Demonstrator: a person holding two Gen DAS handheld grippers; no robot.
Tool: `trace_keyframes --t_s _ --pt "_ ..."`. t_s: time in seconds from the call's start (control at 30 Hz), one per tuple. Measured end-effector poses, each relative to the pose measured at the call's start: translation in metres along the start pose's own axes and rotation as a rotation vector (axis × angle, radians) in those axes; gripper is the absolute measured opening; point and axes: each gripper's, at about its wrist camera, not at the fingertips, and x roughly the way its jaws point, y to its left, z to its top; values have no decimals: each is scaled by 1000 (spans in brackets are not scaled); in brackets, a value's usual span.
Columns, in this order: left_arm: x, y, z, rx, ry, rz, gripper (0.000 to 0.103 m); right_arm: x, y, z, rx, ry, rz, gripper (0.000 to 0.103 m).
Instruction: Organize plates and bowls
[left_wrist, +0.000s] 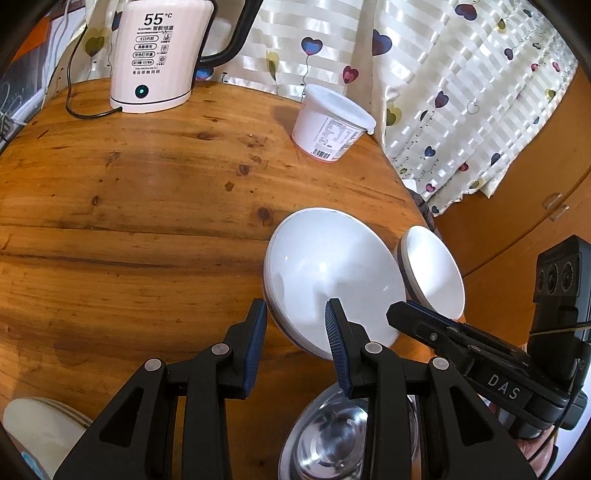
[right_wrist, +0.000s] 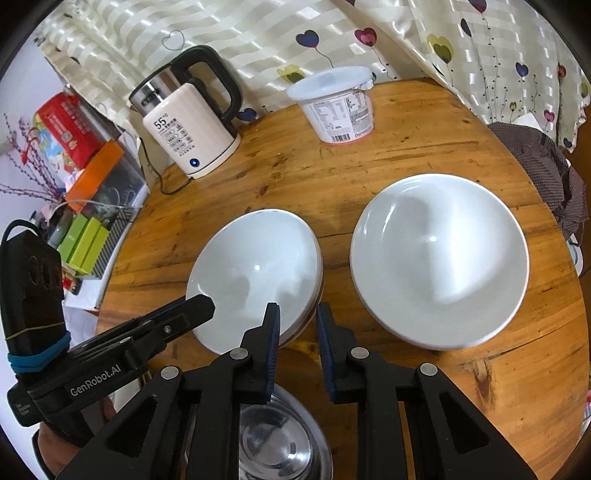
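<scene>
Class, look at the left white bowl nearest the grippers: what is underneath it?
The left white bowl appears stacked on another bowl; layered rims show at its right edge. How many lie beneath stays hidden. The wooden table supports it.

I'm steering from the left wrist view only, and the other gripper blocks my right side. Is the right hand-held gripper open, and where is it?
Observer: The right hand-held gripper is open, with its fingers on either side of the near rim of the left white bowl.
Operator: The bowl beyond it looks small to me. Is it?
Observer: No. The right white bowl looks wider than the left one and sits apart from it on the table.
Operator: Is there anything past the kettle?
Observer: Yes. Beyond the kettle, off the table, are a red box and some green boxes.
</scene>
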Motion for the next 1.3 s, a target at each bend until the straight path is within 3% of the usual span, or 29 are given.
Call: trace_keyframes --t_s 0.2,0.47,1.3 --pt "6 -1 1 7 4 9 34 5 0 3 1 0 -2 19" --pt "8 2 2 10 -2 25 26 5 0 4 -10 -3 -13 19" --pt "-23 -7 2 42 -39 31 26 -19 18 5 -44 -36 -7 19"
